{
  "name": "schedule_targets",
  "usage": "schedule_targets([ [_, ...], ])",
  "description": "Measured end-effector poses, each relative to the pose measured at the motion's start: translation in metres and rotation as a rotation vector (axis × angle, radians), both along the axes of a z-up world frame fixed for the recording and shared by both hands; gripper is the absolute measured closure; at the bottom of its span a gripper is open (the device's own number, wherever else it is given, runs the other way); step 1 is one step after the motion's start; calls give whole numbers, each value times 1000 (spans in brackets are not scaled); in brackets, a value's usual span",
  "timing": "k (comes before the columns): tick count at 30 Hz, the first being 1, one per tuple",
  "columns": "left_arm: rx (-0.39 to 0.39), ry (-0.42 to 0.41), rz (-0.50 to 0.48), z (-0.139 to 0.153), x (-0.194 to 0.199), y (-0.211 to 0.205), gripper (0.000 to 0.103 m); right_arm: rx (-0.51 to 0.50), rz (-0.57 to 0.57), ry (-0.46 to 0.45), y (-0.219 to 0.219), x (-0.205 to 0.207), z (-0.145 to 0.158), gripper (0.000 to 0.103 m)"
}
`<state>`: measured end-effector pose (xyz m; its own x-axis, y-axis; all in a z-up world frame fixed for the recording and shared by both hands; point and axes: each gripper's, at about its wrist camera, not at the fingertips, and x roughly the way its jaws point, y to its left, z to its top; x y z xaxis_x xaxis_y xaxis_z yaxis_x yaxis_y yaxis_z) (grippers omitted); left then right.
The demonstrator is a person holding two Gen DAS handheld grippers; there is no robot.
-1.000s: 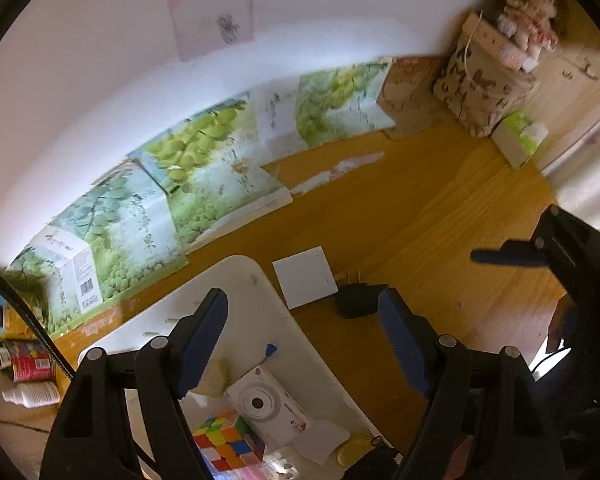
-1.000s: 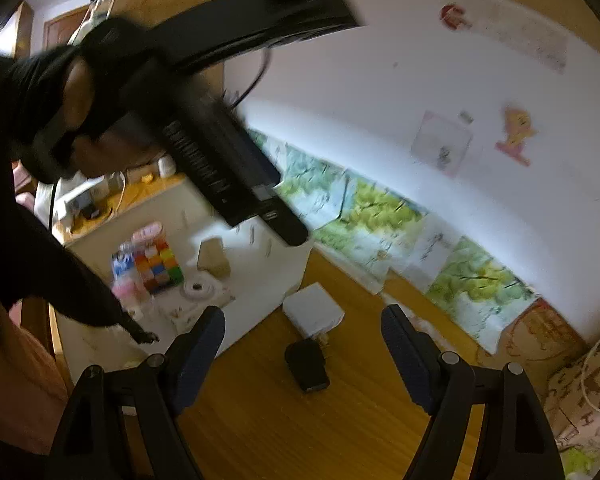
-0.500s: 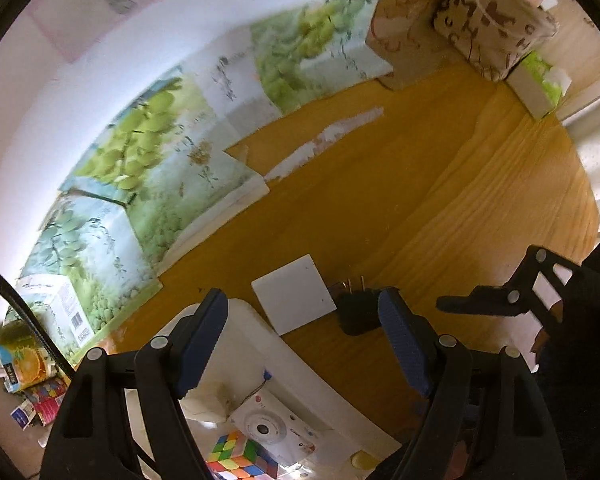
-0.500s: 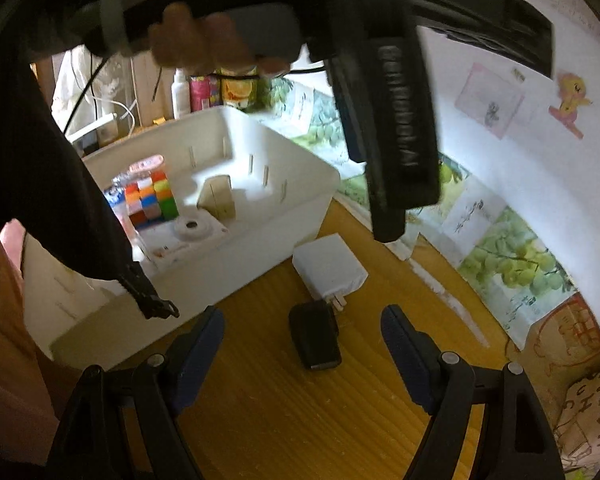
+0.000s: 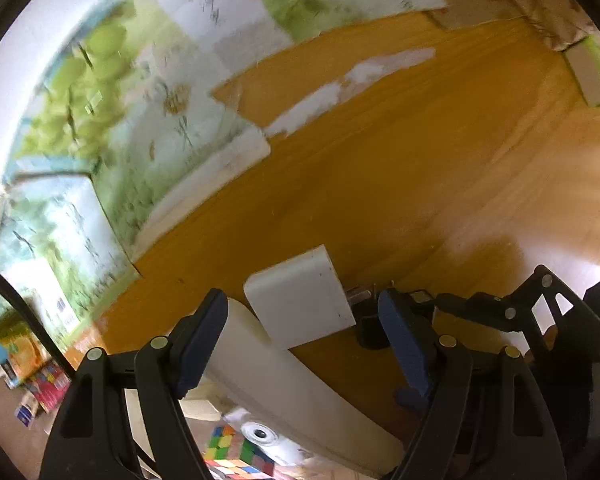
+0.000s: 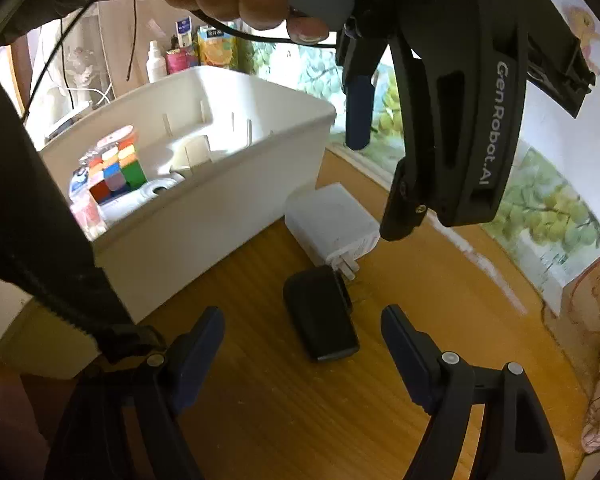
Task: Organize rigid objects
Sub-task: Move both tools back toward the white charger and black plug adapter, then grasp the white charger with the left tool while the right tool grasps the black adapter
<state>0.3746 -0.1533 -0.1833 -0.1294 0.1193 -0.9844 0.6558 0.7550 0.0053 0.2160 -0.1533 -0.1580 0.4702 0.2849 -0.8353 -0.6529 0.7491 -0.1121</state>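
Observation:
A white plug adapter [image 5: 300,302] [image 6: 332,218] and a black charger [image 6: 320,316] [image 5: 370,326] lie side by side on the wooden floor next to a white bin [image 6: 204,216] [image 5: 292,396]. The bin holds a colour cube [image 6: 116,172] [image 5: 236,456], a white camera [image 5: 260,436] and other small items. My left gripper [image 5: 304,344] is open and empty, above the white adapter and the bin's rim. My right gripper [image 6: 302,350] is open and empty, low over the floor, with the black charger between its fingers' line and ahead of them.
Grape-printed cartons [image 5: 112,128] lean along the white wall. Bottles and a juice carton [image 6: 214,46] stand behind the bin. A patterned bag [image 5: 540,8] and a small box sit at the far right. The left gripper's body [image 6: 460,120] hangs over the adapter in the right wrist view.
Both grippers have dropped lower and closer to the two chargers on the floor. The left gripper has swung over the white adapter. Both stay open.

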Motion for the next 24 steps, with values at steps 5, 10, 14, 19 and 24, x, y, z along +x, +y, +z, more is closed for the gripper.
schedule_targets([
  [5, 27, 5, -2, -8, 1, -4, 22, 9, -16, 36, 1, 7, -14, 22],
  [10, 78, 12, 4, -21, 6, -12, 22, 17, -37, 59, 2, 14, -26, 22],
  [14, 94, 52, 5, -35, 6, -19, 22, 16, -74, 69, 0, 19, -31, 30],
  [19, 109, 61, 16, -45, 7, -24, 22, 28, -118, 73, -6, 24, -31, 44],
  [24, 130, 51, 9, -55, 5, -28, 22, 30, -125, 73, -8, 28, -31, 45],
])
